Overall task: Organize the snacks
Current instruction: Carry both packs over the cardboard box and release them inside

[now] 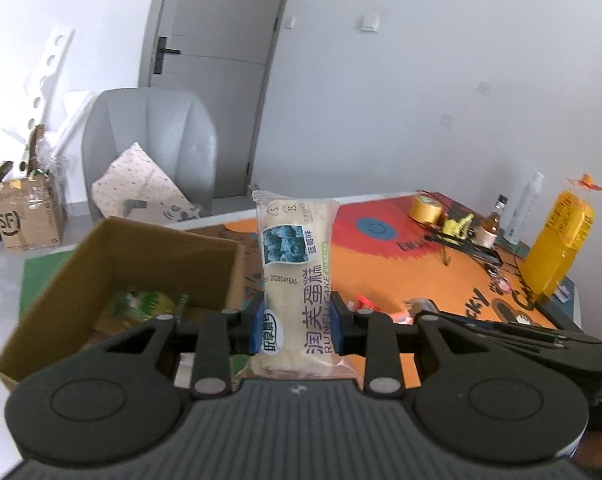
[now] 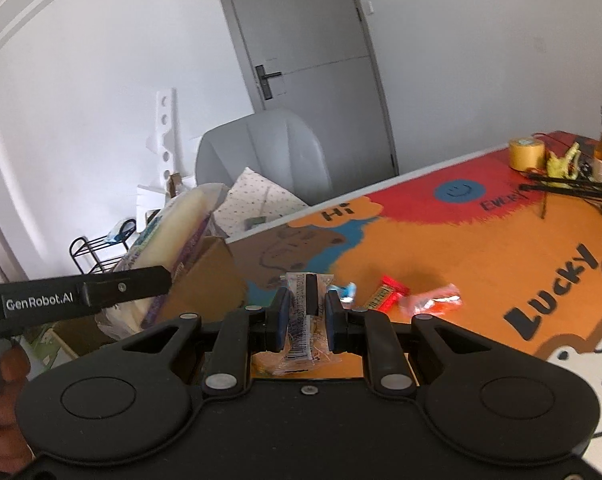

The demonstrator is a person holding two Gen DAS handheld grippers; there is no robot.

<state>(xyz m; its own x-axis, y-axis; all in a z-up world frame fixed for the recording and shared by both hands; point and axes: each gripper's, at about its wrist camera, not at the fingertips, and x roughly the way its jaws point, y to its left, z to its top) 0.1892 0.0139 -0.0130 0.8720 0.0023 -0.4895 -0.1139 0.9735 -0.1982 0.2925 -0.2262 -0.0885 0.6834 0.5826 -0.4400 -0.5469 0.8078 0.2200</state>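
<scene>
Left-wrist view takes in the widest spread of the orange printed table [image 1: 401,264], running from the centre out toward 3 o'clock. At 9 o'clock an open cardboard box [image 1: 113,268] sits with green packets [image 1: 149,300] on its floor, a detail the other camera does not catch. Beyond it at 11 o'clock stands a grey chair [image 1: 153,140] with a spotted paper bag [image 1: 141,184] on its seat. At 3 o'clock a tall yellow bag [image 1: 561,240] stands on the table edge, again seen only from this side. The left gripper [image 1: 297,320] pinches a wrapped cake [image 1: 297,260] upright between its blue pads, the packet rising toward 12 o'clock just right of the box.

Right-wrist view shows the same cake [image 2: 173,256] from the side at 9 o'clock, tilted above the box [image 2: 205,280], with the left gripper's black finger [image 2: 101,292] crossing in front of it. This camera alone shows the table's far right print, the word "Lucky" at 3 o'clock. The right gripper [image 2: 307,316] is clamped on a small clear-wrapped snack [image 2: 305,320] with a barcode, held at centre. Loose on the table just past it, toward 2 o'clock, lie a pink-and-orange sweet [image 2: 433,300], a red bar [image 2: 387,294] and a small blue-wrapped sweet [image 2: 347,292]. A yellow tape roll [image 2: 525,154] sits far back at 1 o'clock.
</scene>
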